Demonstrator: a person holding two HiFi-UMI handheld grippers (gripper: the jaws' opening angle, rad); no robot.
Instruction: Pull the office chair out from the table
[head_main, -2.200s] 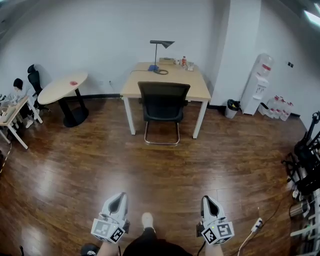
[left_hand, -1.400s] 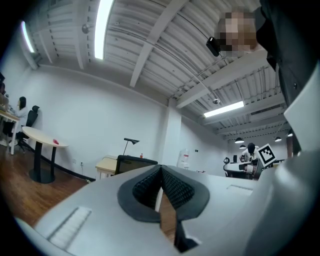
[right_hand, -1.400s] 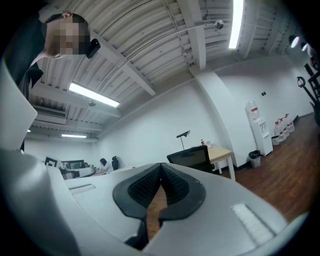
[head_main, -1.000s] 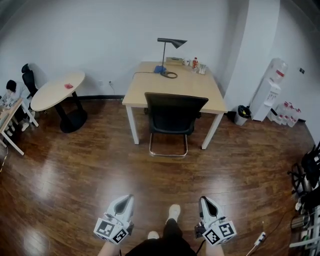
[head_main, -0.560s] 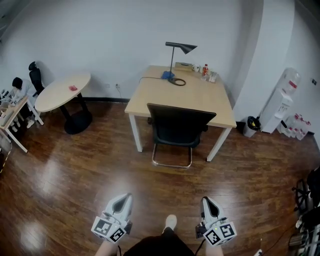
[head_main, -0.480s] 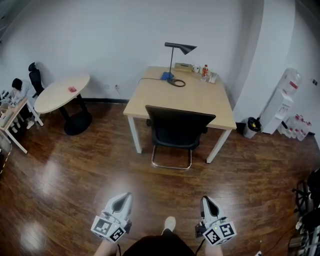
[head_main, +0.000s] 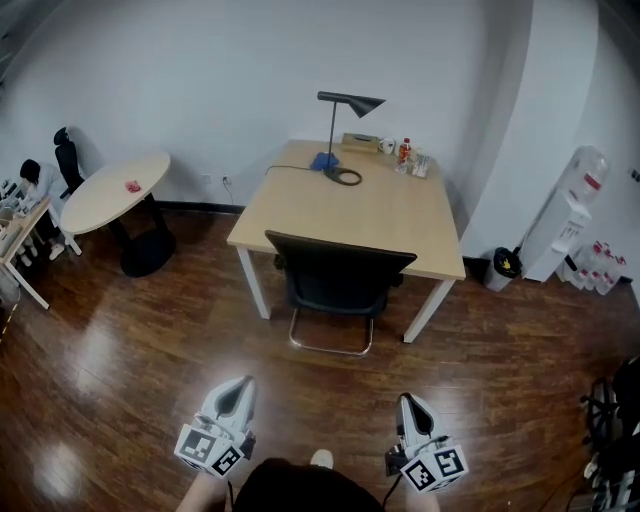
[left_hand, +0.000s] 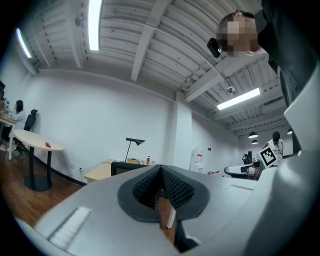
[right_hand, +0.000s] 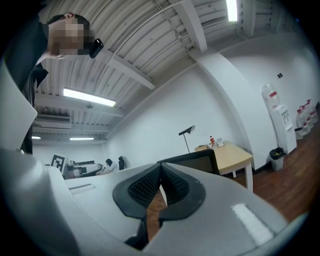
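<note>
Closer now than a moment back: in the head view the office chair (head_main: 338, 290) and the table (head_main: 372, 215) sit larger and nearer as the person walks toward them. The chair is tucked in, its seat under the table's near edge and its dark back facing the person. The left gripper (head_main: 238, 388) and right gripper (head_main: 412, 404) are carried low in front, well apart from the chair, with bare wooden floor (head_main: 300, 390) between.

From the left gripper view, the ribbed pads are pressed together with nothing between them. The chair back and a desk lamp (left_hand: 135, 141) show small, far beyond the tips.

Seen through the right gripper view, the claw is likewise pressed together and empty, with the chair back just above it in the distance and the table to its right.

My judgement of the risk: if the jaws arrive at the backrest unopened they cannot take hold and would only nudge the chair further under. A one-sided or off-centre pull could swing the chair so that its metal base catches a table leg and jolts the things on top
</note>
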